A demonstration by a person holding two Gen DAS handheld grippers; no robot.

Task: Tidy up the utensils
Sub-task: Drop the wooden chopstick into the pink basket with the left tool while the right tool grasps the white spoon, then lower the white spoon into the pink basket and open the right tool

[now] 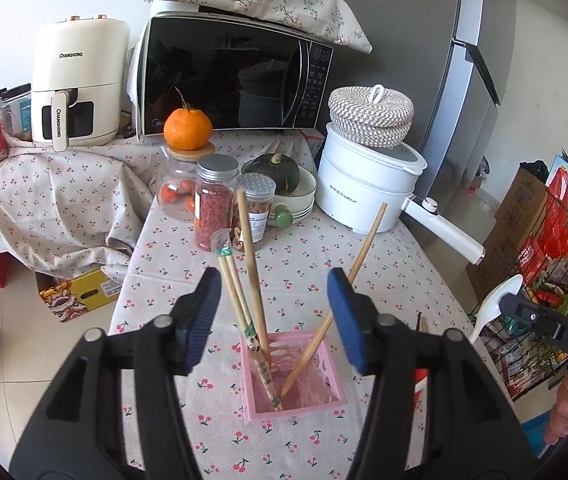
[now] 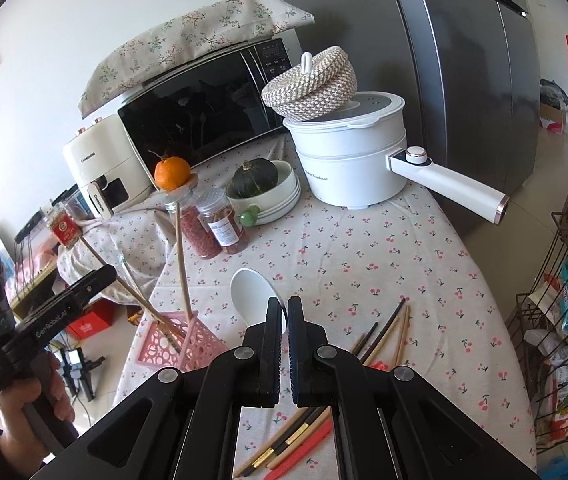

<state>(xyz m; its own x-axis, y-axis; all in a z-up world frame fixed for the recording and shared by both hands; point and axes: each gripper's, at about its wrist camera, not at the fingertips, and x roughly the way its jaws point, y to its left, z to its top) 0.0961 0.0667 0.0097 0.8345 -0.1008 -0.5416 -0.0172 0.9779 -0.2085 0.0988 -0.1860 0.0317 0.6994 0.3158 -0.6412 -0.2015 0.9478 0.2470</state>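
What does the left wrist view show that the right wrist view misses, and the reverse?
Only the left wrist view: the left gripper from behind, fingers apart above the pink holder, clear of the chopsticks standing in it.

Only the right wrist view: the right gripper shut on the white spoon, and loose chopsticks lying on the tablecloth.

Both: holder, spoon, microwave, white pot, orange.

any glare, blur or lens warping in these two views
Left wrist view: sharp, daylit, heavy fisheye bowing the fridge edge; the microwave door mirrors the room. Right wrist view: same warping, dark corners, fridge bright-streaked, white spoon crisp in the right gripper.
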